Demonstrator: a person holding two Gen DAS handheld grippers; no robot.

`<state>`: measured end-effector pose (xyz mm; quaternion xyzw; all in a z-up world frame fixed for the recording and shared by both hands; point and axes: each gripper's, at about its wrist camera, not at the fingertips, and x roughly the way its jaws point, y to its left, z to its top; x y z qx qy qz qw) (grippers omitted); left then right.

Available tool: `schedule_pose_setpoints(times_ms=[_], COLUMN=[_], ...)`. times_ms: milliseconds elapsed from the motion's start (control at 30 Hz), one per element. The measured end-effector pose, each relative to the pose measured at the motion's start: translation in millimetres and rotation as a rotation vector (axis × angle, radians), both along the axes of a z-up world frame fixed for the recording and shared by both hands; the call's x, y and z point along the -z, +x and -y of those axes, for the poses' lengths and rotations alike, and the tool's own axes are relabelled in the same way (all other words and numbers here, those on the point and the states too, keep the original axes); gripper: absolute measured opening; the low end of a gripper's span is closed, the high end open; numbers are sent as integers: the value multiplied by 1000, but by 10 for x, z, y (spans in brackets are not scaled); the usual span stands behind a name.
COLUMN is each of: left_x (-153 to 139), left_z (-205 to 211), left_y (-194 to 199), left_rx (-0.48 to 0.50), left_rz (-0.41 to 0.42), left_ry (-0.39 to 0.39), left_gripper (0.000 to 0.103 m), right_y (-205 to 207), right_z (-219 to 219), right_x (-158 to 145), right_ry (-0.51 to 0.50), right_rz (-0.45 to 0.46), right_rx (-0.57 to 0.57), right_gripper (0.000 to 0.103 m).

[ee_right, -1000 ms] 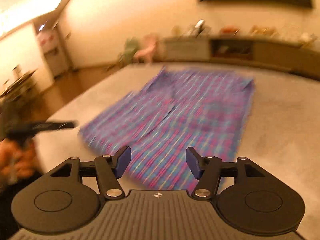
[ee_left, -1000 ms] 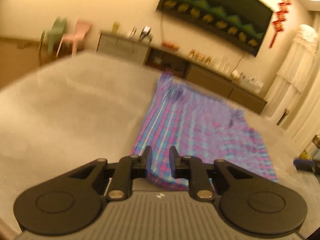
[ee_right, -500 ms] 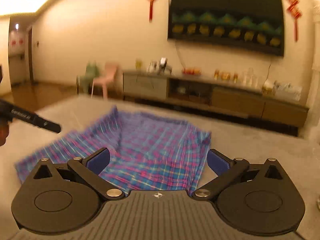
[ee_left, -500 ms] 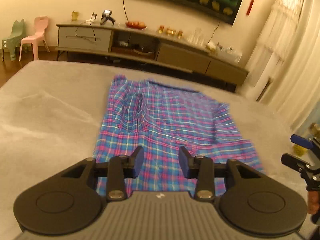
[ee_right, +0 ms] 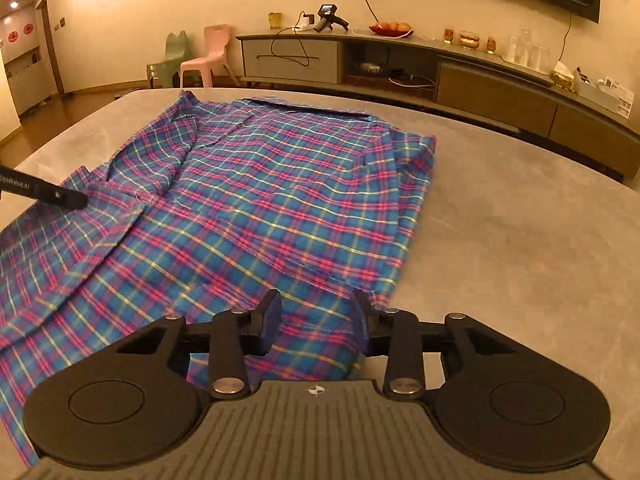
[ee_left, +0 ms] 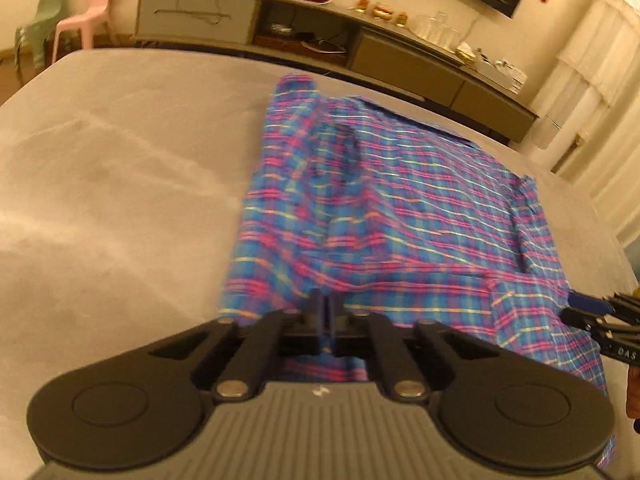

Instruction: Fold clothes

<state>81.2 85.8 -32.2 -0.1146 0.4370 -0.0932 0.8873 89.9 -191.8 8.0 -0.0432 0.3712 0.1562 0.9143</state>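
Lying spread across the grey surface point(ee_right: 520, 220) is a plaid shirt point(ee_right: 260, 184) in blue, pink and yellow checks, its collar end pointing toward twelve o'clock and its hem reaching toward six o'clock in the right wrist view. The left hand-held gripper point(ee_left: 329, 322) is pinching the near edge of the plaid shirt point(ee_left: 400, 208), its two fingers pressed together with a ridge of cloth rising between them and pulling into a fold toward one o'clock. The right hand-held gripper point(ee_right: 316, 320) is sitting at the near right corner of the shirt, its blue-padded fingers point(ee_right: 269, 316) standing apart over the cloth with nothing clamped between them. In the left wrist view the right hand-held gripper point(ee_left: 592, 312) is showing at three o'clock, at the shirt's edge; in the right wrist view the tip of the left hand-held gripper point(ee_right: 56, 196) is reaching in from nine o'clock, over a sleeve. One sleeve is lying folded over the body of the shirt at ten o'clock. Beyond the surface, at twelve o'clock, a long low cabinet point(ee_right: 460, 76) is running along the wall, and a pink chair point(ee_right: 208, 56) is standing beside a green chair point(ee_right: 170, 56) at eleven o'clock
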Motion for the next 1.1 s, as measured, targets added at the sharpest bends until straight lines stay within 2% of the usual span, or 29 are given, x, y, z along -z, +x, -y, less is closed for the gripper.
schedule_pose_setpoints(times_ms=[33, 100, 133, 200, 233, 267, 333, 400, 533, 633, 767, 867, 900, 967, 1000, 1033, 1067, 1100], left_x=[-33, -99, -132, -207, -232, -254, -233, -156, -66, -96, -98, -77, -67, -32, -18, -4, 11, 19], left_z=[-6, -17, -22, 15, 85, 158, 293, 379, 436, 450, 446, 454, 453, 458, 460, 461, 460, 459], left_y=[-9, -28, -37, -82, -111, -138, -183, -225, -250, -266, -268, -282, -287, -273, -267, -262, -249, -242], left_rx=[3, 8, 10, 38, 72, 106, 162, 188, 204, 210, 215, 222, 224, 221, 218, 215, 210, 206], left_rz=[1, 3, 5, 15, 19, 22, 16, -19, -70, -67, -73, -76, -77, -82, -83, -84, -82, -79], left_ry=[-9, -26, -35, -58, -73, -88, -91, -84, -113, -133, -142, -138, -134, -125, -120, -114, -106, -102], left_gripper=[4, 21, 25, 30, 31, 33, 36, 39, 40, 44, 46, 47, 47, 47, 47, 47, 47, 47], right_y=[8, 24, 32, 49, 58, 121, 396, 836, 1760, 2261, 2658, 2795, 2813, 2794, 2770, 2754, 2727, 2676], right_z=[9, 27, 35, 75, 99, 112, 114, 100, -15, -106, -215, -337, -382, -471, -502, -526, -550, -583], right_x=[-18, -55, -74, -305, -455, -593, -816, -873, -650, -389, -126, 40, 80, 108, 90, 69, 34, -14], right_ry=[-4, -11, -15, 3, 17, 25, 34, 64, 69, 69, 73, 41, 23, -19, -28, -40, -56, -75], right_rz=[1, 4, 6, 53, 85, 112, 143, 113, -5, -89, -147, -172, -172, -150, -134, -128, -123, -108], right_rx=[3, 8, 10, 7, 4, 3, 4, 15, 48, 71, 85, 75, 69, 56, 55, 62, 62, 48], right_gripper=[39, 39, 42, 45, 56, 63, 86, 89, 89, 89, 90, 90, 88, 68, 40, 18, 8, 6])
